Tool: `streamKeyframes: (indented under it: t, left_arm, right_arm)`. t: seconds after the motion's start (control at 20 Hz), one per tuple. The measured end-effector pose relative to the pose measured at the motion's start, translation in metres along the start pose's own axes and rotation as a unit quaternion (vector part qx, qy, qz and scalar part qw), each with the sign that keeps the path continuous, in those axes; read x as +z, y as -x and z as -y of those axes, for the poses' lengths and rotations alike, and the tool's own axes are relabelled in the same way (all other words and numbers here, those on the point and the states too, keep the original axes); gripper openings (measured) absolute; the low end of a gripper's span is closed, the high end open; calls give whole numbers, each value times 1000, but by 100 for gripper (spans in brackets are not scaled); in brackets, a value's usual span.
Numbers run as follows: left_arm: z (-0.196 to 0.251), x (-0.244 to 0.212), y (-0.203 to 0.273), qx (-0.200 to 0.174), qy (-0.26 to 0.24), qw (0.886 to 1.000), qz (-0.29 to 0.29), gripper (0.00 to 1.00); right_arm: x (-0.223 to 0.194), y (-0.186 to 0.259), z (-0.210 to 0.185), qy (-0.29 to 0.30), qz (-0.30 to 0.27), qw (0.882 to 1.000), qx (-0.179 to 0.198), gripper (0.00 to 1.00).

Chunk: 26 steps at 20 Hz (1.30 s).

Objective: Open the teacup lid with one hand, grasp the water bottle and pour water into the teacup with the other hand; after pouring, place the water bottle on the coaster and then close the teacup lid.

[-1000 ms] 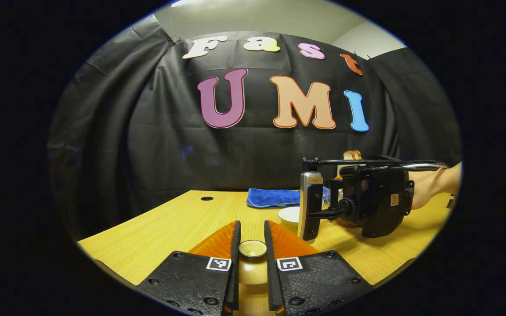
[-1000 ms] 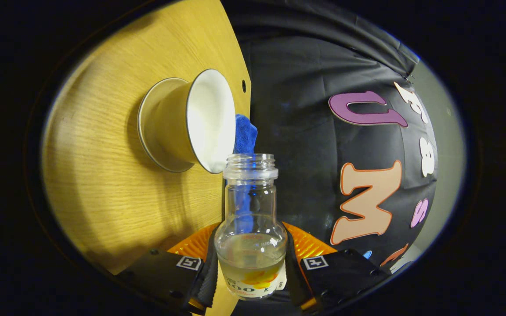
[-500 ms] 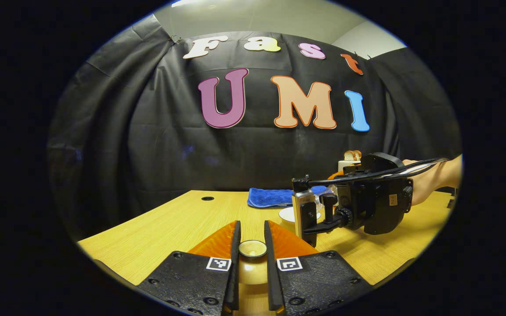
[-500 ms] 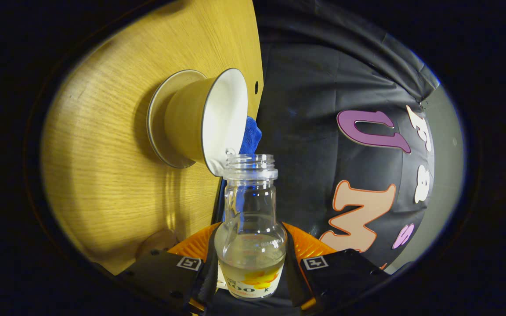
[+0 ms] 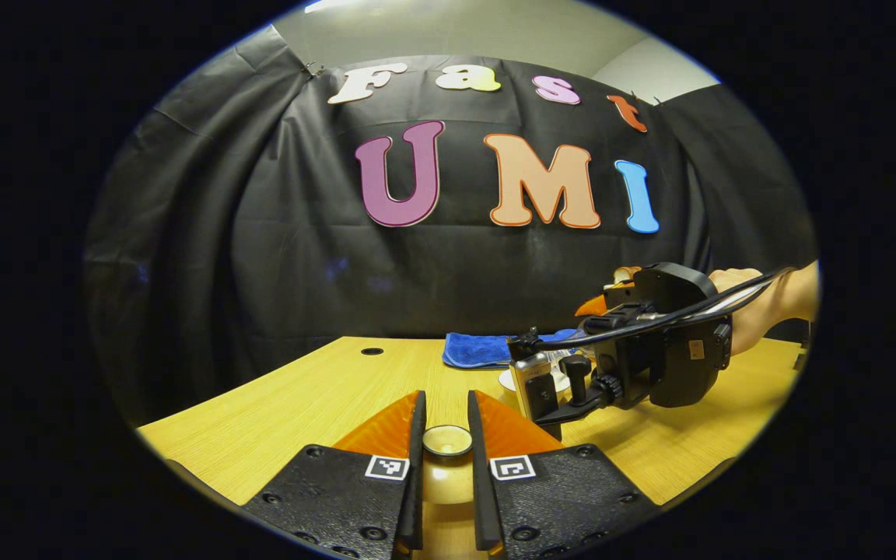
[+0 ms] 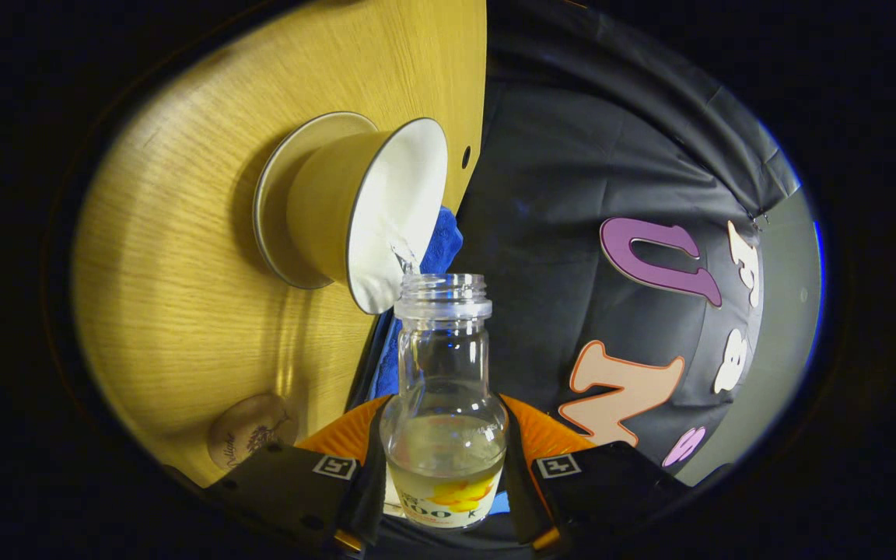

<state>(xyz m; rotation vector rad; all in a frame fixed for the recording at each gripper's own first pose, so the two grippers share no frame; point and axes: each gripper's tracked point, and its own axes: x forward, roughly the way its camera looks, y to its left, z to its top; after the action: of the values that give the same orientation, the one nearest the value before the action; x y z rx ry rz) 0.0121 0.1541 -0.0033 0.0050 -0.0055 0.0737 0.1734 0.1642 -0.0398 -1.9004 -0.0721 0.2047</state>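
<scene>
In the right gripper view, my right gripper (image 6: 444,404) is shut on a clear glass water bottle (image 6: 443,365) that is tipped sideways. Its open mouth sits at the rim of the white-lined teacup (image 6: 386,214) on its saucer (image 6: 277,210). A thin stream of water (image 6: 404,253) runs into the cup. A round coaster (image 6: 250,439) lies on the wooden table near my fingers. In the left gripper view, my left gripper (image 5: 446,398) is shut on the knob of the teacup lid (image 5: 447,441), held just above the table. The teacup (image 5: 507,379) is partly hidden behind the right gripper's housing (image 5: 666,350).
A folded blue cloth (image 5: 479,348) lies at the back of the table (image 5: 323,397), beyond the cup. A hand (image 5: 767,307) holds the right gripper at the right edge. A small hole (image 5: 372,351) marks the tabletop at the back left.
The right gripper tilted further and came lower, bringing the bottle mouth to the cup rim. Water now streams out. The coaster has come into the right gripper view. The left gripper stayed put.
</scene>
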Motion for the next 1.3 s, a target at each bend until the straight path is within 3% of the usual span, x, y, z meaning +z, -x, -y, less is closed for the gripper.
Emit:
streamKeyframes:
  t: [0.7, 1.3]
  left_arm:
    - [-2, 0, -2, 4, 0, 1000, 0, 23]
    - [-2, -1, -2, 2, 0, 1000, 0, 24]
  right_arm:
    - [6, 1, 14, 98, 18, 994, -37, 67]
    - [7, -1, 22, 125, 27, 991, -47, 67]
